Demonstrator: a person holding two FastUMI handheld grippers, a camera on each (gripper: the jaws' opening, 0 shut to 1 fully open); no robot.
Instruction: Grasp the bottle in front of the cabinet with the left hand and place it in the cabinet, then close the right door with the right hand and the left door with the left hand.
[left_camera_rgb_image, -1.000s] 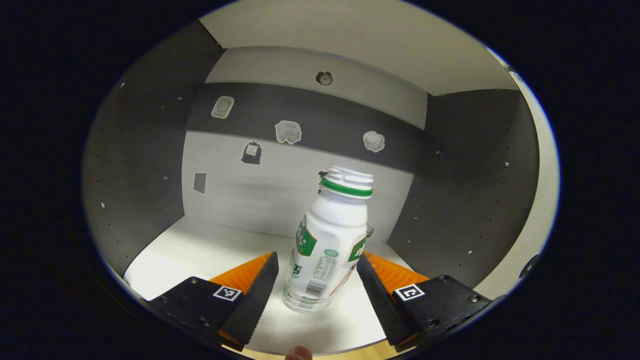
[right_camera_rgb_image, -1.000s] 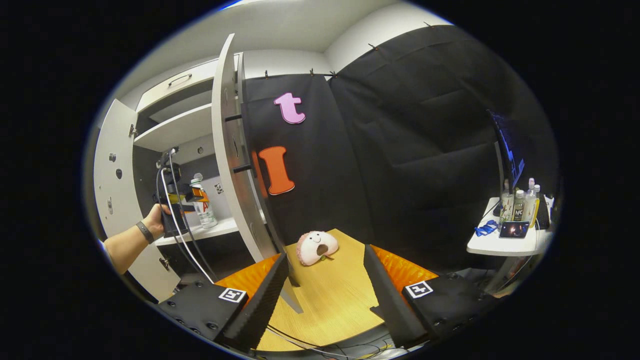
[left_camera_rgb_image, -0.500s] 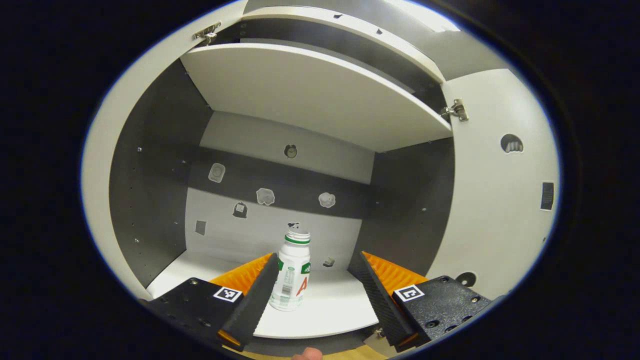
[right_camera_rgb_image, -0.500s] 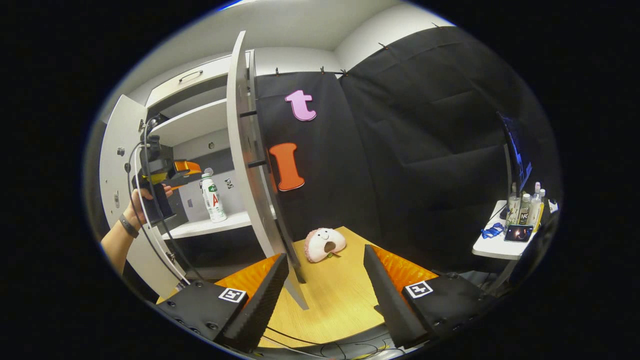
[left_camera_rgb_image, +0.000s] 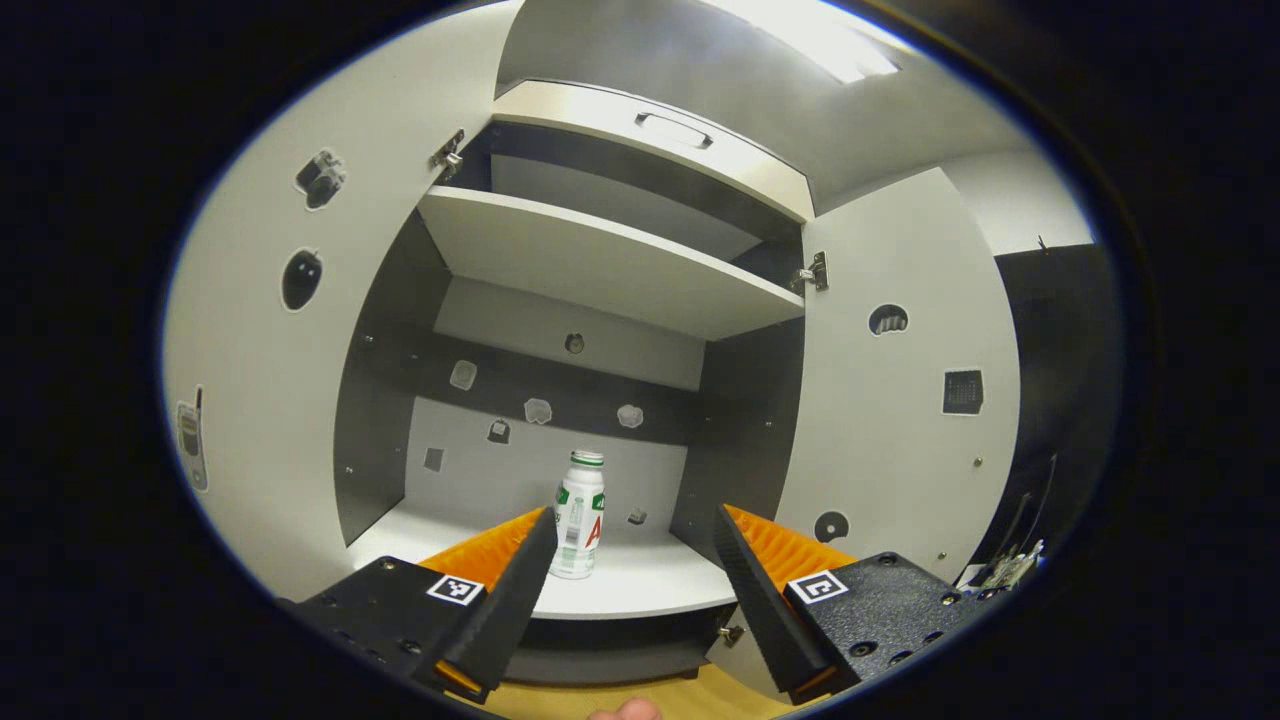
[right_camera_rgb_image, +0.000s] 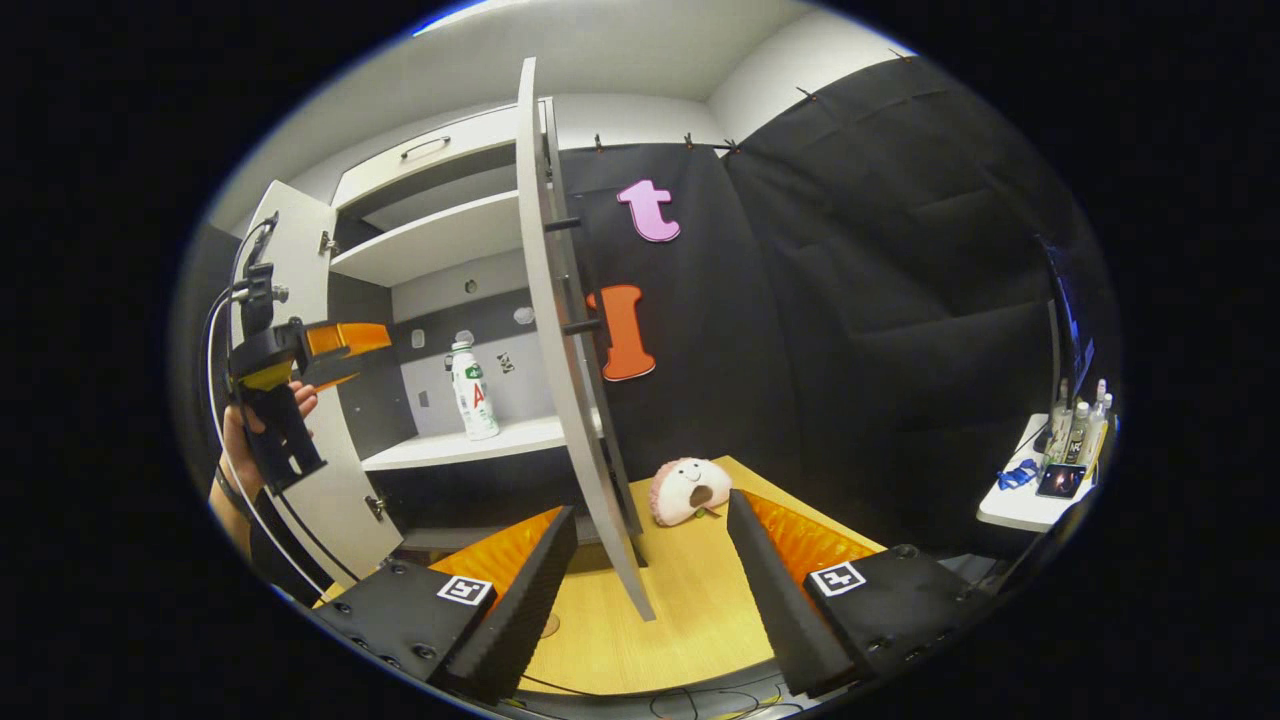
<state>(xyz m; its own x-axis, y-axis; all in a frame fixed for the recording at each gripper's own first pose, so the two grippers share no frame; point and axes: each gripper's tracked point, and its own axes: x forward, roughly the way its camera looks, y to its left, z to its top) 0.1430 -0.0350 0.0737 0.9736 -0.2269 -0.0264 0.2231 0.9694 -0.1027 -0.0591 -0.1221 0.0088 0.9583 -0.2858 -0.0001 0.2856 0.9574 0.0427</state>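
Left gripper view: low in the centre, left gripper (left_camera_rgb_image: 633, 565) spread wide, holding nothing. Beyond, between the fingers, small white plastic bottle with green neck band (left_camera_rgb_image: 579, 515), upright on the white lower shelf (left_camera_rgb_image: 640, 590) of the grey-and-white cabinet (left_camera_rgb_image: 600, 265). White left door (left_camera_rgb_image: 260, 380) wide open at frame left, white right door (left_camera_rgb_image: 900, 420) open at frame right. Probably light and stiff, smooth-walled, easy to tip; best taken around the mid-body if ever regrasped. Label print too small to read; base partly behind the left finger; cap absent or not, hard to tell.

Right gripper view: at the bottom, right gripper (right_camera_rgb_image: 650, 575) gaping, empty, above the pale wooden tabletop (right_camera_rgb_image: 690, 600). Right door (right_camera_rgb_image: 575, 380) edge-on in the centre, two dark handle pegs on its outer face; likely the place to push. Bottle (right_camera_rgb_image: 472, 390) upright on the shelf left of centre. Left gripper (right_camera_rgb_image: 345, 350) at far left, apart from the bottle, in a hand (right_camera_rgb_image: 262, 425) largely hidden behind the grip. Pink-and-white plush toy (right_camera_rgb_image: 688, 490) on the tabletop beyond the door. Small items on the white side table (right_camera_rgb_image: 1030, 505) at far right, too small to identify.
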